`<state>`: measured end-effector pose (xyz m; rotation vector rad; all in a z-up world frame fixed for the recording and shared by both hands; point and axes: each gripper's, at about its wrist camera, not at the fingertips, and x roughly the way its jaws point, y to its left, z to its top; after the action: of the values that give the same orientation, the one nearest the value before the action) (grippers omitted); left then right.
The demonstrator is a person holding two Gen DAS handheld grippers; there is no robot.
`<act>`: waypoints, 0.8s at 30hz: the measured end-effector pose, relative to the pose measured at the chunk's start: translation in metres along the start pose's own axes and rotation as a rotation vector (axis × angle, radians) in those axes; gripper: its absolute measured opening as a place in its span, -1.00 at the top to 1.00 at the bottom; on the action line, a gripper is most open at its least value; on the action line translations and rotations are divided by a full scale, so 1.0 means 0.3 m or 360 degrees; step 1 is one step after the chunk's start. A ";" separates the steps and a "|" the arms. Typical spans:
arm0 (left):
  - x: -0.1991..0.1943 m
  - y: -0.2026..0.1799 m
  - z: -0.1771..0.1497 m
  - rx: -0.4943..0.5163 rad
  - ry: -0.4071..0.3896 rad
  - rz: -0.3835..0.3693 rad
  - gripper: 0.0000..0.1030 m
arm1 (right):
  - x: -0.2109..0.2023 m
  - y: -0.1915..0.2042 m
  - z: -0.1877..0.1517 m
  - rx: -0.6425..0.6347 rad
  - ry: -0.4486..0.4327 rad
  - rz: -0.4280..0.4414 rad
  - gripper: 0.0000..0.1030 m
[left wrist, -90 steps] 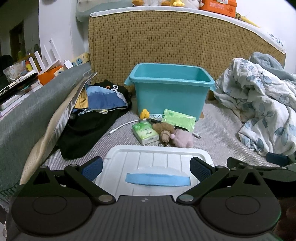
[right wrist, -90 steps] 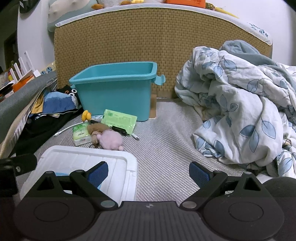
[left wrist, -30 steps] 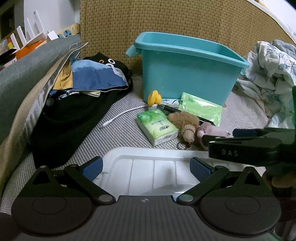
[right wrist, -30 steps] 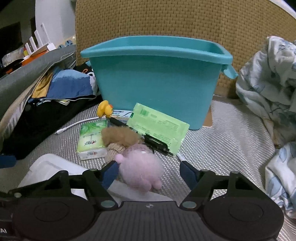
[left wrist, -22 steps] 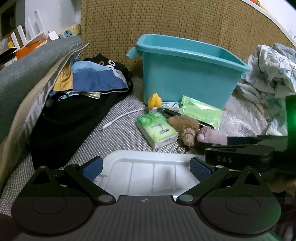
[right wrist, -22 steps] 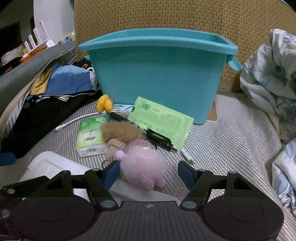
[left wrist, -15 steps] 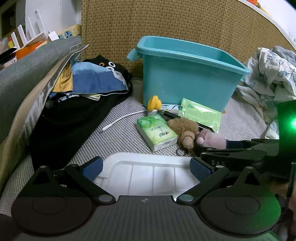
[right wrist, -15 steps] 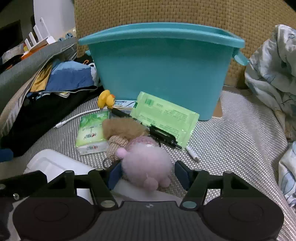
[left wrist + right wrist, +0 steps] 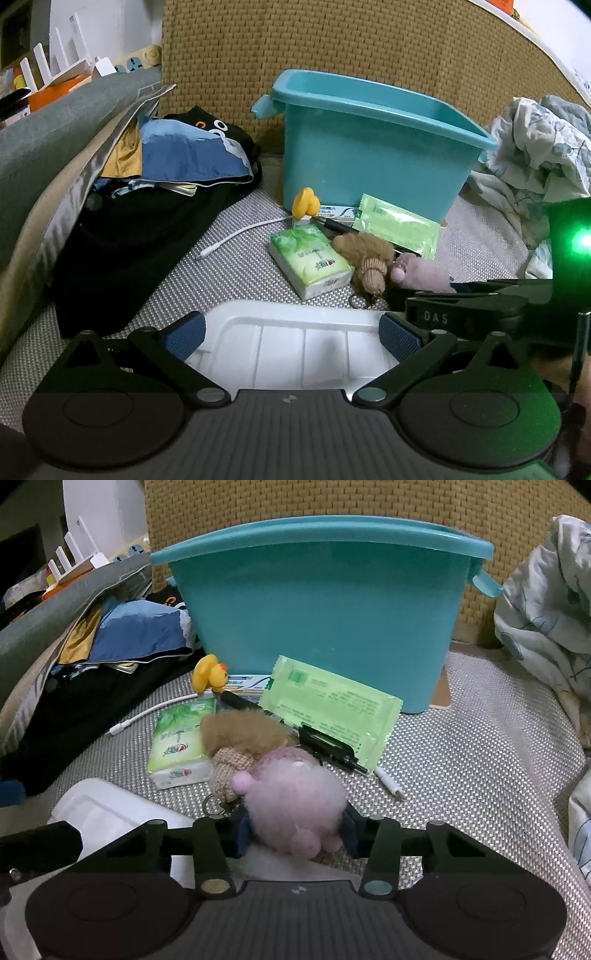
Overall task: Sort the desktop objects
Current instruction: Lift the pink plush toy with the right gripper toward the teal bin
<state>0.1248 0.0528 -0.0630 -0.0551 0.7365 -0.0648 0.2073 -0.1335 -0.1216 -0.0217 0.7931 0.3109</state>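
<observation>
A fluffy pink plush toy (image 9: 295,805) lies on the woven mat in front of the teal bin (image 9: 325,602). My right gripper (image 9: 295,836) is closing on it, and both blue pads touch its sides. Beside it lie a brown plush keychain (image 9: 240,734), a green tissue pack (image 9: 177,742), a green wipes packet (image 9: 332,705), a yellow duck (image 9: 210,672), a black pen (image 9: 325,749) and a white cable (image 9: 147,716). My left gripper (image 9: 291,334) stands open over the white lid (image 9: 295,339), holding nothing. In the left wrist view the pink toy (image 9: 421,273) shows just past the right gripper's finger (image 9: 461,315).
A pile of dark and blue clothes (image 9: 155,192) lies at the left against a grey cushion (image 9: 55,122). A floral quilt (image 9: 546,602) is heaped at the right. A woven headboard (image 9: 295,40) rises behind the bin. Bare mat (image 9: 472,746) lies right of the objects.
My right gripper came forward to the pink plush toy and its jaws narrowed until the pads met its sides. The left gripper has stayed open over the white lid.
</observation>
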 end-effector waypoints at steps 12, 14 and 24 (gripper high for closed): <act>0.003 -0.011 -0.006 0.0016 -0.0002 -0.0009 -1.00 | -0.076 0.005 0.008 -0.0018 -0.0163 0.0031 0.27; 0.004 -0.013 -0.007 0.0019 -0.0001 -0.0009 -1.00 | -0.095 0.005 0.010 -0.0019 -0.0192 0.0039 0.27; -0.001 -0.020 -0.005 0.0029 -0.0013 -0.0026 -1.00 | -0.210 0.008 0.042 0.0003 -0.0348 0.0051 0.27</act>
<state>0.1232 0.0467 -0.0633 -0.0440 0.7275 -0.0868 0.1738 -0.1464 -0.0681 0.0267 0.5773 0.3368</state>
